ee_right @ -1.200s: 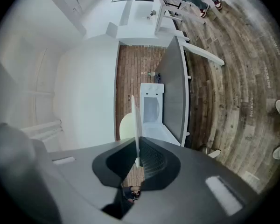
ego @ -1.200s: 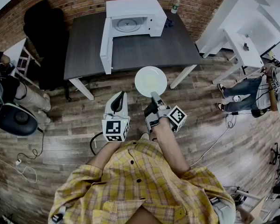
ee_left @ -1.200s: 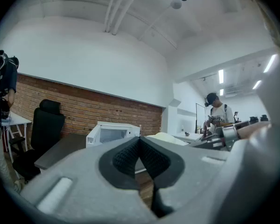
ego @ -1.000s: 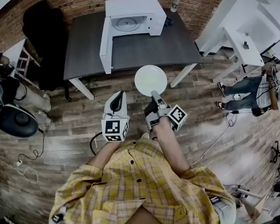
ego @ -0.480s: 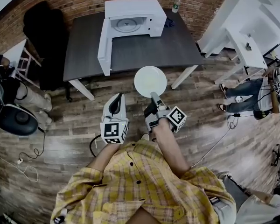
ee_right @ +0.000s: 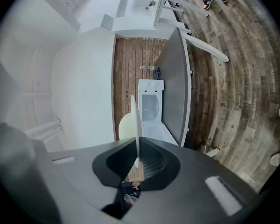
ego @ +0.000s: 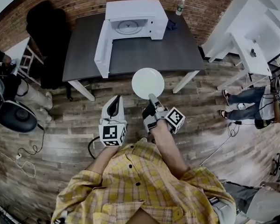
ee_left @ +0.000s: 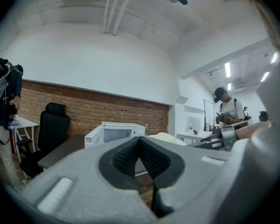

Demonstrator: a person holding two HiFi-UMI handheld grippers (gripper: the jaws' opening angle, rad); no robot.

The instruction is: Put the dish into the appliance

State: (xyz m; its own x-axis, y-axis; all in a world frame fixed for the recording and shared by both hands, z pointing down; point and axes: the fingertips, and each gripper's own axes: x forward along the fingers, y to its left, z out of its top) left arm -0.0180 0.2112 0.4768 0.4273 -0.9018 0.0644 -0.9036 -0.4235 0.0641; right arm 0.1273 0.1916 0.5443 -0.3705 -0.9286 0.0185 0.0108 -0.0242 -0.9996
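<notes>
Right gripper (ego: 152, 98) pinching near rim of round white plate (ego: 148, 82), holding it level for far boxy white open-door microwave (ego: 130, 18); left gripper (ego: 115, 105) pressed together, idling empty

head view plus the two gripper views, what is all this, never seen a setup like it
No robot here: a person holds a two-jaw gripper in each hand. The head view looks down from a camera on the person's head; each gripper view looks along that gripper's own jaws. The right gripper is shut on the rim of a white plate, carried above the floor. The left gripper is shut and empty. Ahead, on a dark table, stand a white microwave with its door open and a bottle.
</notes>
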